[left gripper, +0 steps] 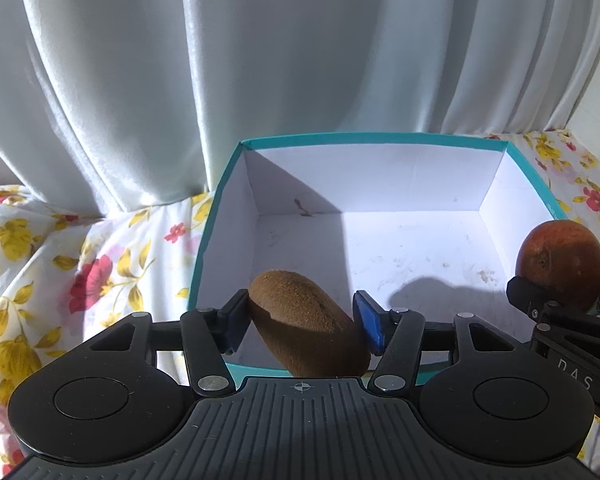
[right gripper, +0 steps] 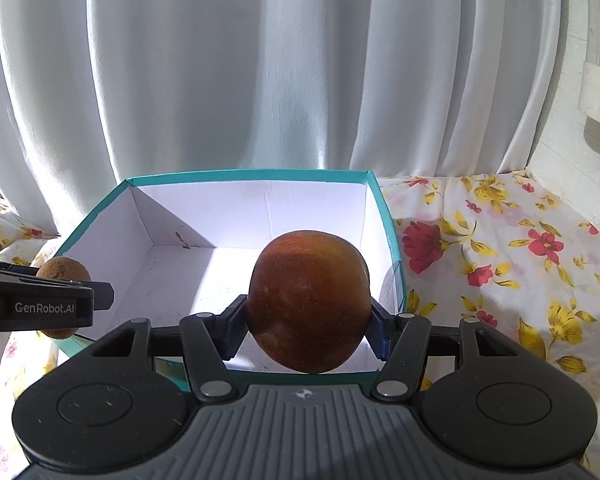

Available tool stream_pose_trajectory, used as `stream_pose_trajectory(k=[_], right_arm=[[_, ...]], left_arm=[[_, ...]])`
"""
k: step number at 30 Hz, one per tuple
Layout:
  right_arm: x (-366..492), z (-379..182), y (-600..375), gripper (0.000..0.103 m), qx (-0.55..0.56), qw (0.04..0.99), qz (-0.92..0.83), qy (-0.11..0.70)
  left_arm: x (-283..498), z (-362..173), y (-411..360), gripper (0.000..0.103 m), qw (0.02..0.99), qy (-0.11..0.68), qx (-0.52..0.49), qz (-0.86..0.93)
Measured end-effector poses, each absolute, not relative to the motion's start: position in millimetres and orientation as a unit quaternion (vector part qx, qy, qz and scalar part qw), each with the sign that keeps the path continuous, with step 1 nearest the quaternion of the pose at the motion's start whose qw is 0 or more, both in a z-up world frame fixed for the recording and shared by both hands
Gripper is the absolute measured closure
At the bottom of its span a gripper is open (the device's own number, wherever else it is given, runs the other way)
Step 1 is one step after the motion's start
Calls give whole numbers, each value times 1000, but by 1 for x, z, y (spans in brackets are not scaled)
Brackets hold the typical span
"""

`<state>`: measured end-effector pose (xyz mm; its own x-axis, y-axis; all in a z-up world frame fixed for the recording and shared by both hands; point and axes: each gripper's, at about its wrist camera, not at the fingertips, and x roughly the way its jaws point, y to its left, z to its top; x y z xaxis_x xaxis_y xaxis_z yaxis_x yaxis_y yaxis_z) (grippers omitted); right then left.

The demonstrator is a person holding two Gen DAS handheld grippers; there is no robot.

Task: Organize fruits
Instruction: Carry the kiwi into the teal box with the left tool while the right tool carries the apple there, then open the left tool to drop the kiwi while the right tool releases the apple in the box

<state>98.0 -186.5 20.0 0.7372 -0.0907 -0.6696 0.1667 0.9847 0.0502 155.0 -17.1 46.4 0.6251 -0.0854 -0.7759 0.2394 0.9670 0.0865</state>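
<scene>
My left gripper (left gripper: 300, 322) is shut on a brown kiwi (left gripper: 306, 324), tilted, held over the near edge of an open teal box (left gripper: 380, 138) with a white inside. My right gripper (right gripper: 306, 322) is shut on a red-brown apple (right gripper: 309, 302), held over the box's (right gripper: 244, 174) near right part. In the left wrist view the apple (left gripper: 560, 264) and right gripper show at the far right. In the right wrist view the kiwi (right gripper: 62, 270) and left gripper show at the far left. The box holds no fruit.
The box stands on a white cloth with red and yellow flowers (right gripper: 500, 264). White curtains (left gripper: 260, 60) hang close behind the box. A white wall (right gripper: 580, 140) stands at the right.
</scene>
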Motion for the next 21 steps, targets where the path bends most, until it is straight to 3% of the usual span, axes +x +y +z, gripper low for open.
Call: stream_pose_trajectory(k=[7, 10, 13, 16, 21], right_arm=[[103, 13, -185, 44, 47, 926, -73, 368], [106, 9, -182, 44, 32, 923, -79, 374], [109, 6, -179, 44, 25, 922, -85, 378], [111, 3, -174, 44, 12, 921, -95, 376], [114, 0, -172, 43, 20, 919, -102, 380]], left_arm=[[158, 42, -17, 44, 896, 425, 89, -94], [162, 38, -18, 60, 892, 431, 90, -98], [164, 33, -20, 63, 889, 435, 94, -105], [165, 31, -24, 62, 890, 430, 103, -110], [160, 33, -23, 42, 894, 419, 99, -119]])
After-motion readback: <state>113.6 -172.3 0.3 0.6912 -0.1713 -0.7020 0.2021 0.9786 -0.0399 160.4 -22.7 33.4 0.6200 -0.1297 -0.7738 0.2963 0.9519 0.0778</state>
